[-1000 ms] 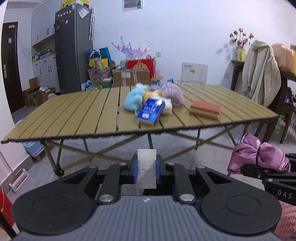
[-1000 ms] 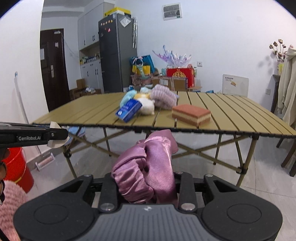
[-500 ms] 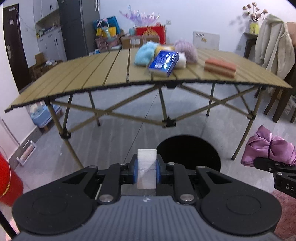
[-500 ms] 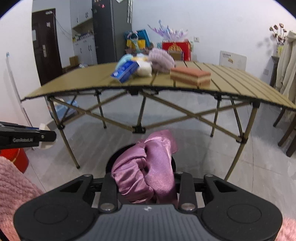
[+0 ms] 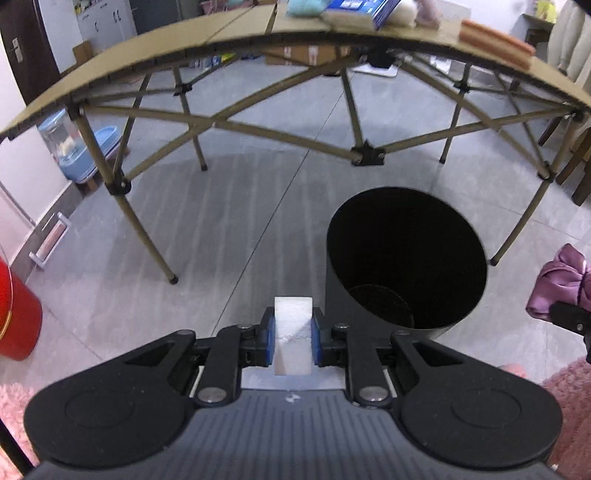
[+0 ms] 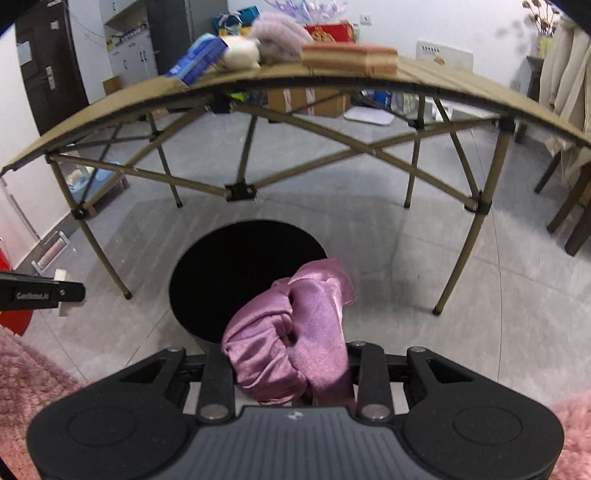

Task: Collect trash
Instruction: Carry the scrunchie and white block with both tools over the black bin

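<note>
My left gripper is shut on a small white block, held just left of a black round bin that stands open on the grey floor. My right gripper is shut on a crumpled purple satin cloth, which hangs over the near right rim of the same bin. The purple cloth also shows at the right edge of the left wrist view. The left gripper with its white block shows at the left edge of the right wrist view.
A folding slatted table stands beyond the bin, its legs close by. On it lie a blue packet, fluffy yarn balls and an orange sponge block. A red bucket is at left, chairs at right.
Both grippers have sunk and tipped downward, from looking across the tabletop to looking down below it at the black bin. Each keeps its hold on its object.
</note>
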Motion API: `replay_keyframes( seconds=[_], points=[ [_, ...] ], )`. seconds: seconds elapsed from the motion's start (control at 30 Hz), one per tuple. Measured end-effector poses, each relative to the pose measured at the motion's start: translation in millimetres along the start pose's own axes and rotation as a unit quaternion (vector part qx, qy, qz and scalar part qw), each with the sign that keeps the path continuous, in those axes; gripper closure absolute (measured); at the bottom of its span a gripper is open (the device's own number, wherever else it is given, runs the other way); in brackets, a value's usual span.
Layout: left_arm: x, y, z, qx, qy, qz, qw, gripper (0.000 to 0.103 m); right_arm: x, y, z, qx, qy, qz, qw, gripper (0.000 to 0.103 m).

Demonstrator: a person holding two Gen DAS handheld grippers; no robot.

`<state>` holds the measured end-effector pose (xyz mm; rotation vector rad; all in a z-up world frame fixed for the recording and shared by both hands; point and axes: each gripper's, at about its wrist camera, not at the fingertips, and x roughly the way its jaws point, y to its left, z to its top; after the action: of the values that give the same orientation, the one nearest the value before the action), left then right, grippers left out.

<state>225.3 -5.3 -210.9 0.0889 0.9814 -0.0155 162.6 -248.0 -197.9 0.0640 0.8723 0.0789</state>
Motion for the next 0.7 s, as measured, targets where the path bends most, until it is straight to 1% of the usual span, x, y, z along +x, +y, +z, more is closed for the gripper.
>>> replay_keyframes(
  seconds=[0.2, 0.4, 0.6, 0.7],
  points=[
    [18, 5, 1, -0.010, 0.023, 0.006, 0.9997, 0.084, 18, -5, 1, 0.009, 0.011, -0.004, 1.000, 0.073],
    [25, 10, 4, -0.021, 0.032, 0.011, 0.9992, 0.084, 31, -15, 3, 0.018, 0.017, -0.017, 1.000, 0.073],
    [34, 4, 8, -0.020, 0.042, 0.015, 0.9988, 0.084, 37, -24, 8, 0.031, 0.013, -0.032, 0.999, 0.073],
    [41, 1, 10, -0.018, 0.052, 0.012, 0.9984, 0.084, 42, -26, 11, 0.034, 0.013, -0.036, 0.999, 0.073]
  ],
)
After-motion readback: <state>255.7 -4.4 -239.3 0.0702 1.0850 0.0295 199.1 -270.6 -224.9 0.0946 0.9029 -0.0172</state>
